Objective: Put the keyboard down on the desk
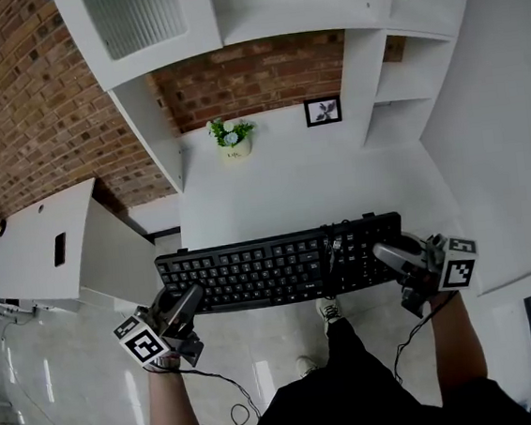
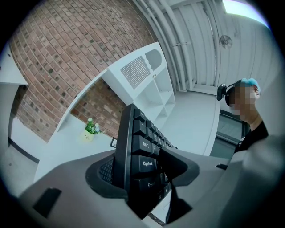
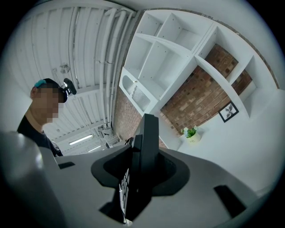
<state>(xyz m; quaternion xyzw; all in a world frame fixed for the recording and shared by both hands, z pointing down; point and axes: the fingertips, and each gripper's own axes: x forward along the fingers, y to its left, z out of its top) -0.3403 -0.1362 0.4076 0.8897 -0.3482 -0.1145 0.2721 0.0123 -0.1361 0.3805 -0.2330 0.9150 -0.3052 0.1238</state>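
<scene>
A long black keyboard (image 1: 271, 268) hangs level over the front edge of the white desk (image 1: 282, 186), held at both ends. My left gripper (image 1: 186, 306) is shut on its left end, beside the Caps Lock key (image 2: 143, 163). My right gripper (image 1: 395, 258) is shut on the right end, by the number pad. In the left gripper view the keyboard (image 2: 136, 142) stands edge-on between the grey jaws of the left gripper (image 2: 141, 176). The right gripper view shows the same keyboard (image 3: 148, 147) edge-on in the right gripper (image 3: 141, 174). Its cable (image 1: 330, 247) lies bundled across the keys.
A small potted plant (image 1: 231, 137) and a framed picture (image 1: 323, 110) stand at the back of the desk against the brick wall. White shelf units (image 1: 379, 82) flank the desk. A white cabinet (image 1: 42, 244) stands to the left. Cables (image 1: 218, 391) trail on the floor.
</scene>
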